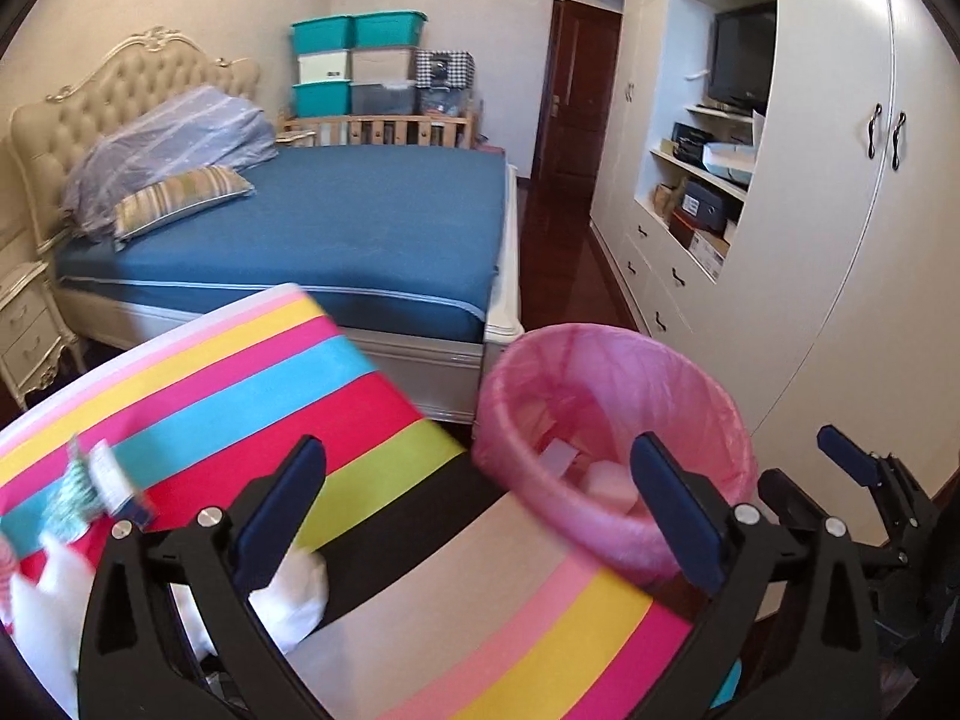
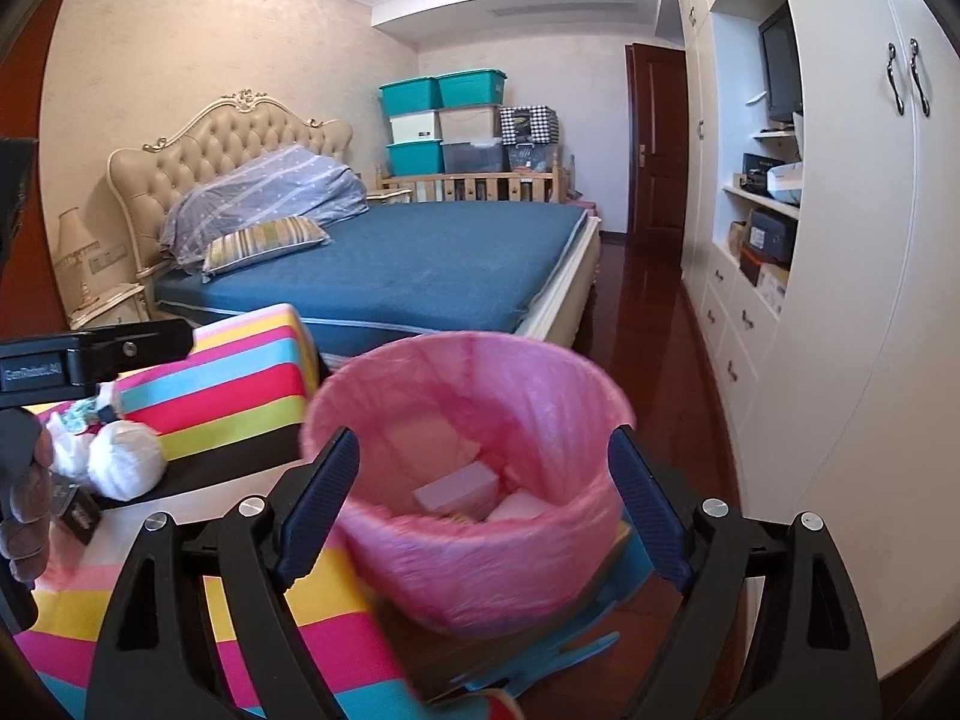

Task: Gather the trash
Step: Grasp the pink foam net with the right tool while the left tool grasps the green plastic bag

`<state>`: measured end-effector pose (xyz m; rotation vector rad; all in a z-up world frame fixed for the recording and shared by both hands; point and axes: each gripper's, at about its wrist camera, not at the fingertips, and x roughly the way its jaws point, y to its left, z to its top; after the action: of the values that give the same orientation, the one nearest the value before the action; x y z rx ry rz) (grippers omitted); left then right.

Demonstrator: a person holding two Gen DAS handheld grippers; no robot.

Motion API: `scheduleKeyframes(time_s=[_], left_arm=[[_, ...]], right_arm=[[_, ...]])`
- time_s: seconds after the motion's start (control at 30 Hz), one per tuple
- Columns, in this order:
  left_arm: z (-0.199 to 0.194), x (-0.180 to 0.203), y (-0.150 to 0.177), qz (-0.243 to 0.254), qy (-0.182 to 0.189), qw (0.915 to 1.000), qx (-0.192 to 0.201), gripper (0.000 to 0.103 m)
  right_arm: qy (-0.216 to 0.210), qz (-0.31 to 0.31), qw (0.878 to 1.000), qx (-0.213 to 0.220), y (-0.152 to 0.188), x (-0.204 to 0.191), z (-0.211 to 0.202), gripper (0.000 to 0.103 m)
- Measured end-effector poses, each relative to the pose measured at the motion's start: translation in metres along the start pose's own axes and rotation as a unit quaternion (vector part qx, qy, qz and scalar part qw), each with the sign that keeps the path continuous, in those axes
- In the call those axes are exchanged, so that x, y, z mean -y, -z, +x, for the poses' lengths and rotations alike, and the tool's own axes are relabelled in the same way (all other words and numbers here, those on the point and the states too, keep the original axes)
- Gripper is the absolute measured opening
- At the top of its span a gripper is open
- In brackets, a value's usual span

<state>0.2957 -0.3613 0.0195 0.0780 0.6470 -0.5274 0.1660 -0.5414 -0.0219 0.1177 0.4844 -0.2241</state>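
Note:
A bin with a pink liner (image 1: 600, 372) (image 2: 480, 558) stands beside the striped table (image 1: 252, 372) (image 2: 240, 384), with white scraps (image 2: 459, 489) lying inside. My left gripper (image 1: 480, 516) is open and empty above the table's edge, just left of the bin. My right gripper (image 2: 486, 486) is open over the bin's near rim, and nothing sits between its pads. It also shows at the right of the left wrist view (image 1: 810, 474). On the table lie a crumpled white tissue ball (image 2: 126, 459) (image 1: 294, 594) and a green-white wrapper (image 1: 90, 486) (image 2: 81, 417).
A blue bed (image 1: 360, 222) stands behind the table, with a white wardrobe wall (image 1: 840, 210) on the right and dark wooden floor between. A person's hand (image 2: 27, 516) holds the left gripper's handle. Something blue and plastic (image 2: 540, 660) lies under the bin.

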Motion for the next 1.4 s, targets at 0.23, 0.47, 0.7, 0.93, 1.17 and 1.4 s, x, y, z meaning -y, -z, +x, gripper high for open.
scheduleKeyframes(time_s=[0.23,0.47,0.7,0.93,1.17,1.4], left_arm=[[-0.077,-0.038,0.021,0.025,-0.032,0.9981,0.045,0.098],[-0.152,-0.108,0.054,-0.001,-0.088,0.9945,0.058,0.098],[-0.208,-0.175,0.112,-0.05,-0.143,0.9871,0.053,0.098],[-0.238,-0.211,0.16,-0.056,-0.192,0.9787,0.046,0.098],[-0.244,-0.226,0.184,-0.061,-0.208,0.9755,0.039,0.098],[-0.233,-0.227,0.191,-0.059,-0.199,0.978,0.021,0.098]], right_arm=[[-0.04,-0.002,0.999,-0.022,0.015,-0.051,-0.009,0.081],[-0.114,-0.026,0.993,-0.032,0.033,-0.132,-0.026,0.081],[-0.179,-0.079,0.979,-0.056,0.059,-0.209,-0.046,0.081],[-0.222,-0.129,0.964,-0.075,0.081,-0.256,-0.069,0.082],[-0.228,-0.172,0.955,-0.084,0.081,-0.292,-0.062,0.082],[-0.227,-0.179,0.952,-0.099,0.078,-0.314,-0.043,0.082]])
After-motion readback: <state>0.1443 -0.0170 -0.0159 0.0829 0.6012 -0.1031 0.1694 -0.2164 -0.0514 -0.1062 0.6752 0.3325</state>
